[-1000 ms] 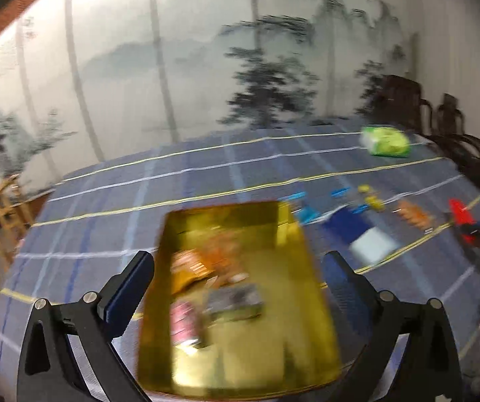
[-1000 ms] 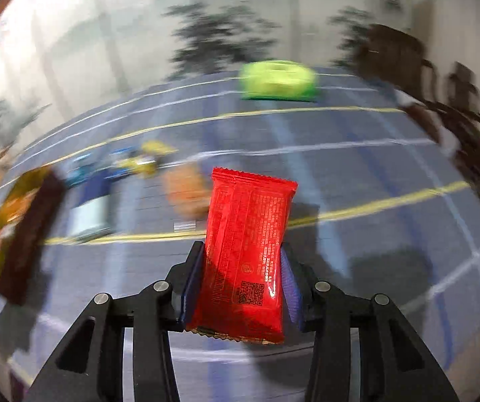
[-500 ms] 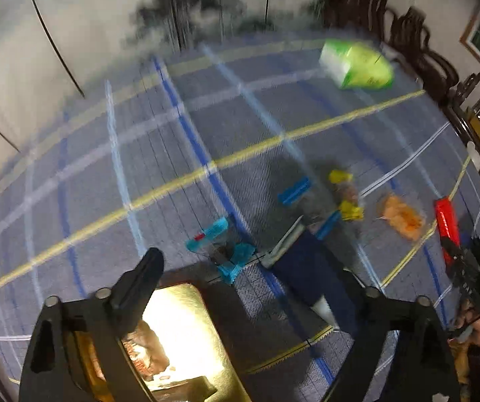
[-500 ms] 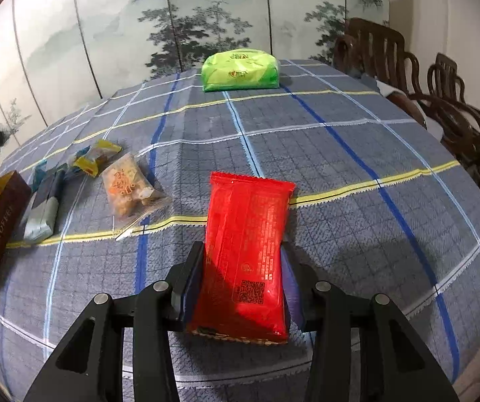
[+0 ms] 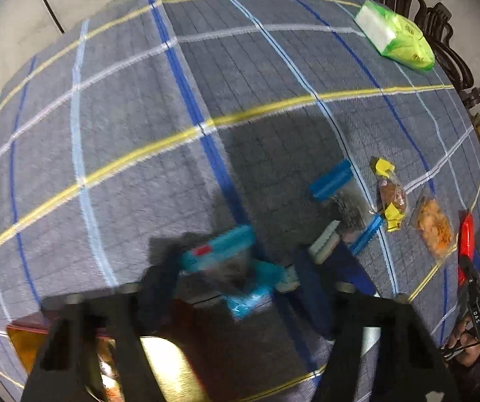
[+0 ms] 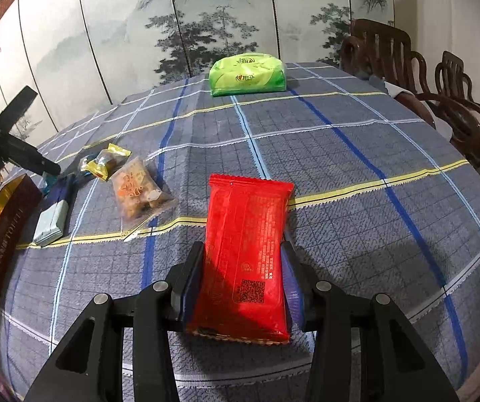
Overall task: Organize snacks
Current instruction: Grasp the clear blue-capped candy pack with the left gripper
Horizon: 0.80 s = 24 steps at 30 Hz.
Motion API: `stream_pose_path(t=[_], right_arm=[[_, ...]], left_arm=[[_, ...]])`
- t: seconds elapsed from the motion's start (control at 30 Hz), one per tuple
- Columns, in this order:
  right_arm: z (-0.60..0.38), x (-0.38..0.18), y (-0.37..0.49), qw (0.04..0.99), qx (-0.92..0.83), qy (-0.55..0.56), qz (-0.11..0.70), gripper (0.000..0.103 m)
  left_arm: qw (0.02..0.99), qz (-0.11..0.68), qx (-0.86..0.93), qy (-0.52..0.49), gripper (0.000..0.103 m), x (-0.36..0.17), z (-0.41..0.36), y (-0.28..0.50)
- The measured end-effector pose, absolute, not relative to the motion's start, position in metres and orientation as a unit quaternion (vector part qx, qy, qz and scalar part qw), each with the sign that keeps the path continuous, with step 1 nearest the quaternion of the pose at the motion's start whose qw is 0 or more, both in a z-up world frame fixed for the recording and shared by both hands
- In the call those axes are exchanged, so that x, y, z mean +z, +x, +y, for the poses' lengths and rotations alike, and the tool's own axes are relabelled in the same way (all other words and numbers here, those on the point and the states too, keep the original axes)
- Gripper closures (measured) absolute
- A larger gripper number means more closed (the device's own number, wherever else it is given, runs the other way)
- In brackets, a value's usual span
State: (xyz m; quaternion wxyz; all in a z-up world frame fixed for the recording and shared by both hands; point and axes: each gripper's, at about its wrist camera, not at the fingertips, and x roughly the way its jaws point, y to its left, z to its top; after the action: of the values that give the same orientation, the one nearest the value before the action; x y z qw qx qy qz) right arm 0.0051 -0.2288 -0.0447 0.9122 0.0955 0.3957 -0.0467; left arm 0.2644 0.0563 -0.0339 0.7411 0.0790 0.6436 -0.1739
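Fingers, right gripper (image 6: 245, 288): clamped on my red snack packet (image 6: 246, 251), long axis pointing ahead, above the tabletop (image 6: 357, 174). Toffee box (image 6: 2, 231): far left. Left gripper (image 5: 240, 298): fingers apart, nearer that box.

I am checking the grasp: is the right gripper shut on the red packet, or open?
Shut on it. The right gripper has both fingers pressed against the sides of the red packet, which stands between them above the tablecloth.
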Motion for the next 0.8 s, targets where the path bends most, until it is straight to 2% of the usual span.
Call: stream_pose_path(t=[0.03,0.23,0.47,0.63,0.8], right_arm=[[-0.229,-0.045,0.005,0.912,-0.046,0.099,0.395,0.058],[-0.231,-0.045,0.005,0.912,-0.044,0.102,0.394,0.058],[-0.230,-0.045,0.006,0.912,-0.048,0.098,0.396,0.058],[-0.228,-0.045,0.008,0.911,-0.055,0.089,0.399,0.058],[-0.227,-0.045,0.008,0.910,-0.061,0.087,0.400,0.058]], left_arm=[[0.749,0.634,-0.168,0.091,0.067,-0.033,0.053,0.263],[0.780,0.599,-0.147,0.105,0.069,-0.026,0.037,0.247],[0.830,0.531,-0.171,0.008,0.069,0.036,0.055,0.193],[0.850,0.497,-0.167,-0.048,0.069,0.073,0.084,0.130],[0.860,0.488,-0.127,-0.077,0.068,0.076,0.136,0.075]])
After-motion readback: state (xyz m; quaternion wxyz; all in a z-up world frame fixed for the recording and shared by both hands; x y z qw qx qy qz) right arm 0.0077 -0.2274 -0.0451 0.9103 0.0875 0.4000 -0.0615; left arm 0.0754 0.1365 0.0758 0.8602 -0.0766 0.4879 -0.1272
